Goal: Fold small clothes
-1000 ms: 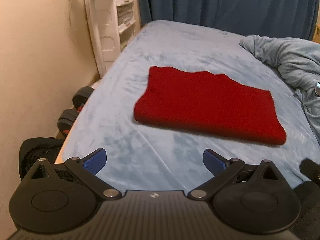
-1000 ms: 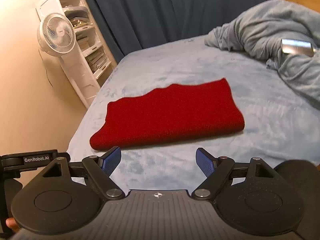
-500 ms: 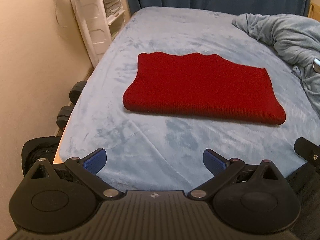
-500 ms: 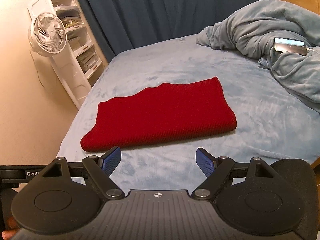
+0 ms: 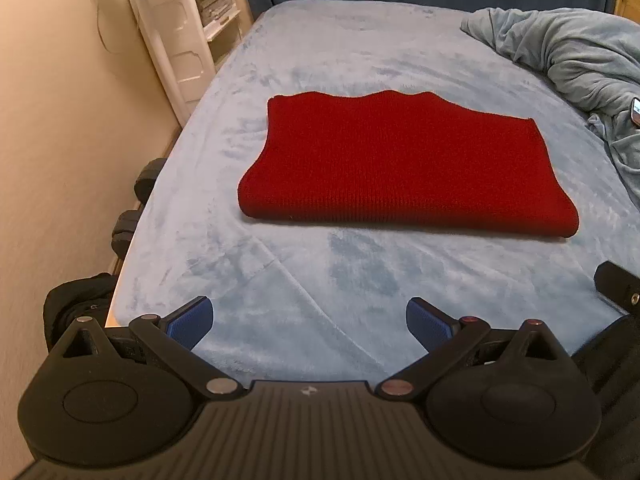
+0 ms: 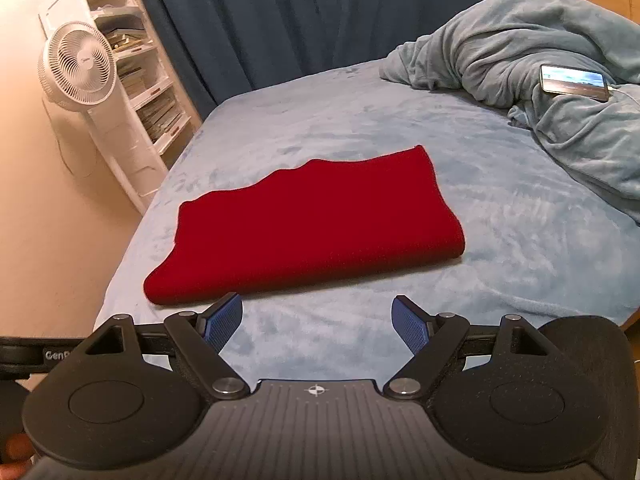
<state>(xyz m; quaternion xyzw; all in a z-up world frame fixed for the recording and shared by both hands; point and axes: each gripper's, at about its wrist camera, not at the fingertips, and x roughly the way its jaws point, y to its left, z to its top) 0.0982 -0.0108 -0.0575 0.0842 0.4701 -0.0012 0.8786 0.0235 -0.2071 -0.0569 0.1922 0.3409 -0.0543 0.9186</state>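
Red garment: knit piece (image 5: 400, 168) (image 6: 308, 224), folded into a thick rectangle, lying flat mid-bed; rounded fold edge faces both grippers, far edge wavy.
Bed cover: light-blue plush sheet (image 5: 320, 280) (image 6: 520, 240), lightly creased.
L gripper: (image 5: 309, 322) fingers spread wide w/ blue pads (image 5: 190, 320), holding nothing, hovering over near bed edge, apart from garment.
R gripper: (image 6: 317, 322) fingers likewise wide apart, nothing between; left pad (image 6: 224, 322) just short of garment's near-left corner in view, contact can't be told.
Blanket: grey-blue heap (image 6: 540, 60) bunched at far right w/ phone (image 6: 574, 82) lying on it.
Wall side: white fan (image 6: 78, 68) in front of shelf unit (image 6: 136, 80); dumbbells (image 5: 136, 200) on floor beside bed.
Back: dark blue curtain (image 6: 300, 12).
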